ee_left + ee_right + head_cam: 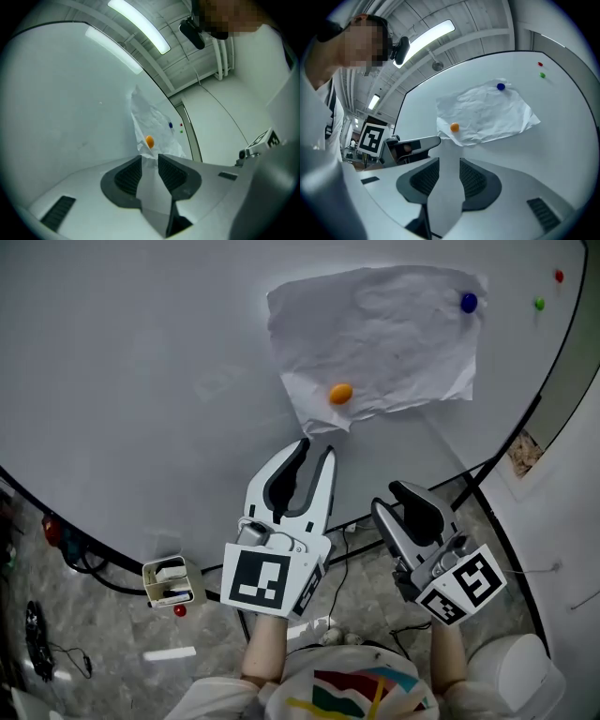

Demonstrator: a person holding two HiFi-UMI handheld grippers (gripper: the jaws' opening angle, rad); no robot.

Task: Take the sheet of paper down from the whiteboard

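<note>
On the whiteboard (pixel 141 362), toward 1 o'clock in the head view, the paper (pixel 384 338) hangs under an orange magnet (pixel 340 394) and a blue magnet (pixel 469 303). The left gripper (pixel 316 448), jaws parted and empty, sits just below its 7 o'clock corner; the right gripper (pixel 384 495) is released too. Best pinch that loose corner squarely, then peel slowly

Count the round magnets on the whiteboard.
4: orange magnet low left on the crumpled white paper sheet, blue magnet at its top right, green magnet and red magnet on bare whiteboard right of it.
</note>
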